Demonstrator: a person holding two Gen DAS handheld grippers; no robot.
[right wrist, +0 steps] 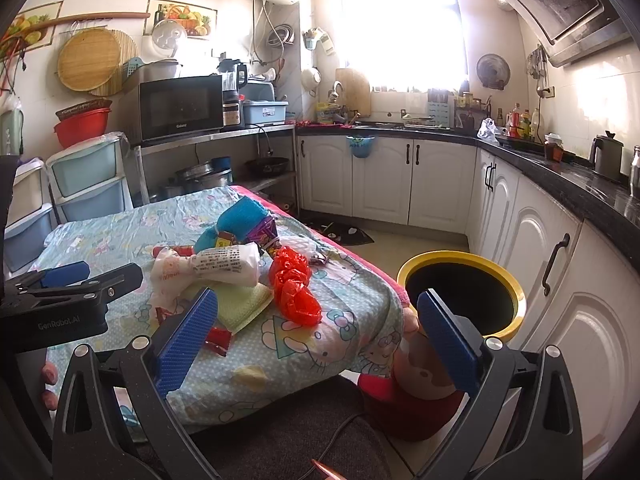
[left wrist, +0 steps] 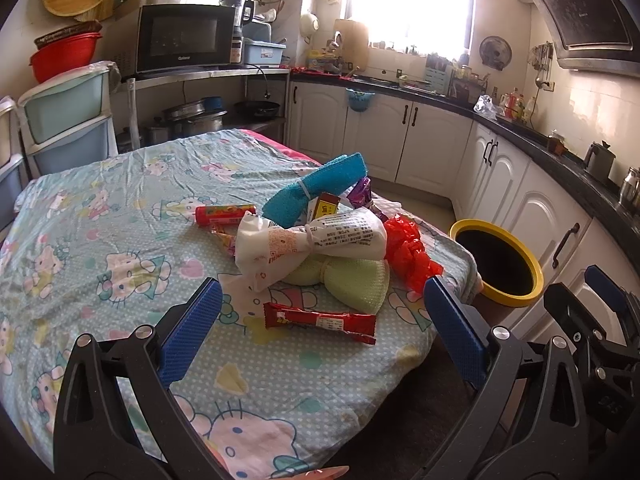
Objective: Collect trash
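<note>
A pile of trash lies on the table with the Hello Kitty cloth [left wrist: 100,208]. It holds a tied white bag [left wrist: 308,240], a red crumpled plastic bag [left wrist: 408,252], a red snack wrapper [left wrist: 320,322], a red tube [left wrist: 224,214], a blue cloth [left wrist: 316,190] and a green sponge [left wrist: 348,284]. My left gripper [left wrist: 320,312] is open and empty just above the red wrapper. My right gripper [right wrist: 316,316] is open and empty, near the red plastic bag [right wrist: 296,286]. A black bin with a yellow rim [right wrist: 460,292] stands on the floor right of the table; it also shows in the left wrist view [left wrist: 498,264].
White cabinets [right wrist: 540,260] under a dark counter run along the right and back. A microwave [right wrist: 180,106] stands on a metal shelf at the back left, beside plastic drawers [right wrist: 88,184]. A red stool [right wrist: 412,400] stands at the table's right corner.
</note>
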